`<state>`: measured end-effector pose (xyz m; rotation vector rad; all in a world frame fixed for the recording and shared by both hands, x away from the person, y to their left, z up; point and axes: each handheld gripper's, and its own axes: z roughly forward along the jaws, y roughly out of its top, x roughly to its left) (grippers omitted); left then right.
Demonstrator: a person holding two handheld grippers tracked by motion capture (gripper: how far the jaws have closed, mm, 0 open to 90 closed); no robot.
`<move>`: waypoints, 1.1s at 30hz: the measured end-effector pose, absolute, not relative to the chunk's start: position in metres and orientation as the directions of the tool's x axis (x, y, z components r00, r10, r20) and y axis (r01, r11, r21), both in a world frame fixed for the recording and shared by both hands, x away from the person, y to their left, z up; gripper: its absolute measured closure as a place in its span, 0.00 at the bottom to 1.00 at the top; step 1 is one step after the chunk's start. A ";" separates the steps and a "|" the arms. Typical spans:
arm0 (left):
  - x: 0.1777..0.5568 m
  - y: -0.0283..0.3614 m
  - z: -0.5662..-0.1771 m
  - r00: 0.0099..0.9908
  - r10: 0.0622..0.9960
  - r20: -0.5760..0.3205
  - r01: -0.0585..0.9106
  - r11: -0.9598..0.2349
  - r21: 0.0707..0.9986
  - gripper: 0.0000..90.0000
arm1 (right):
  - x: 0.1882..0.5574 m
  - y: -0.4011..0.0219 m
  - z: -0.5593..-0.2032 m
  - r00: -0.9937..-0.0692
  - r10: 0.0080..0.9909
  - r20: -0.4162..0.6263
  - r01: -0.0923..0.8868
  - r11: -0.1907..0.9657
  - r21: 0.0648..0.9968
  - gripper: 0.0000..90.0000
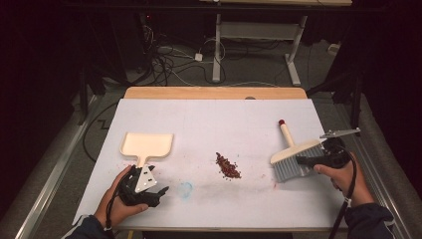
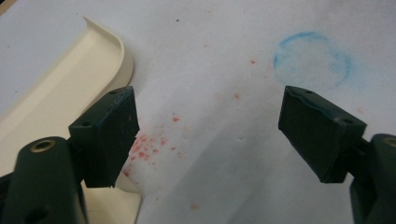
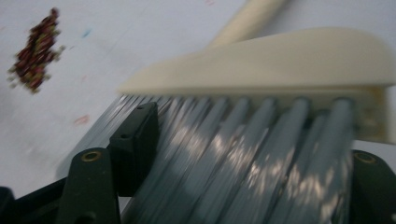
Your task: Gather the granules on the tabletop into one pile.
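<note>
A cream dustpan [image 1: 147, 145] lies flat at the left of the white sheet, its handle toward me. My left gripper [image 1: 159, 188] rests just right of that handle, open with nothing between its jaws; in the left gripper view [image 2: 210, 135] the dustpan's rim [image 2: 60, 102] lies beside the left jaw. A small pile of red bits [image 1: 228, 166] sits mid-table and appears again [image 3: 35, 49] in the right gripper view. At the right lies a cream hand brush [image 1: 293, 149] with grey bristles. My right gripper [image 1: 304, 162] is open around those bristles [image 3: 224, 154], its left pad [image 3: 135, 140] at their edge.
A faint blue ring [image 1: 185, 189] and red specks mark the sheet near the left gripper. The white sheet [image 1: 209, 119] covers a wooden table whose back edge [image 1: 214, 92] shows. Behind it stand a desk frame [image 1: 217, 45] and floor cables.
</note>
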<state>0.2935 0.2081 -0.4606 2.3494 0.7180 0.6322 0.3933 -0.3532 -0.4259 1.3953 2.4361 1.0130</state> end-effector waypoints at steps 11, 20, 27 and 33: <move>0.299 0.202 -0.460 0.753 0.605 0.260 0.326 -0.686 0.651 0.22 | 0.352 -0.352 -0.389 -0.586 0.806 0.084 0.535 0.307 0.787 0.28; 0.299 0.204 -0.460 0.750 0.611 0.254 0.328 -0.676 0.660 0.22 | 0.343 -0.346 -0.365 -0.499 0.865 -0.051 0.420 0.293 0.859 0.27; 0.299 0.203 -0.460 0.749 0.610 0.258 0.328 -0.680 0.656 0.22 | 0.351 -0.345 -0.381 -0.488 0.870 -0.066 0.448 0.314 0.837 0.31; 0.297 0.206 -0.457 0.734 0.625 0.265 0.314 -0.659 0.683 0.21 | 0.344 -0.335 -0.386 -0.499 0.864 -0.070 0.365 0.282 0.887 0.29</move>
